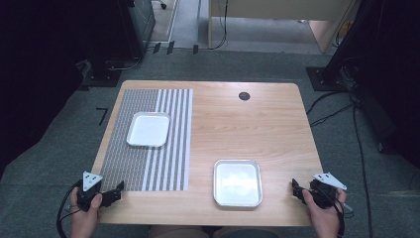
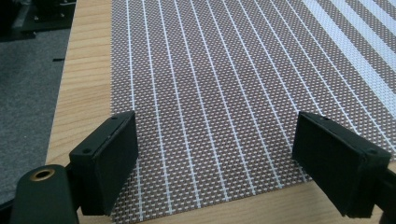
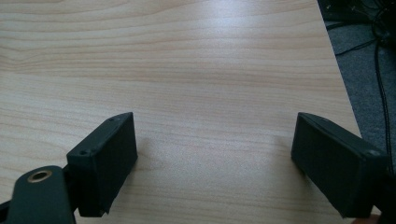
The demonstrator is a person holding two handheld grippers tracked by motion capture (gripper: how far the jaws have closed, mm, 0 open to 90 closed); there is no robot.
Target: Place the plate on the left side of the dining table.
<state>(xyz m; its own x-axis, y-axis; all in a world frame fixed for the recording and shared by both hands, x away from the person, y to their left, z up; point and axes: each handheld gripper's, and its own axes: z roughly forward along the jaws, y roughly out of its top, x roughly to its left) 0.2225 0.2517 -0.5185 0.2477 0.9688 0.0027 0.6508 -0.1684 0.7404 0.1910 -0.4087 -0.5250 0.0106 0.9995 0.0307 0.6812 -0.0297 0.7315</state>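
Observation:
A person holds a gripper in each hand at the near edge of a wooden table (image 1: 237,124). My left gripper (image 1: 118,190) rests at the near left corner, by the front edge of a brown and white striped placemat (image 1: 151,141). In the left gripper view its jaws stand wide apart over the placemat (image 2: 215,93), with nothing between them. My right gripper (image 1: 295,190) sits at the near right corner. In the right gripper view its jaws are spread wide over bare wood (image 3: 196,70) and hold nothing.
A white tray (image 1: 148,129) lies on the placemat at the far left. A silver metal tray (image 1: 237,182) sits near the front middle of the table. A round dark grommet (image 1: 243,95) marks the far side. Cables run over the grey floor at the right.

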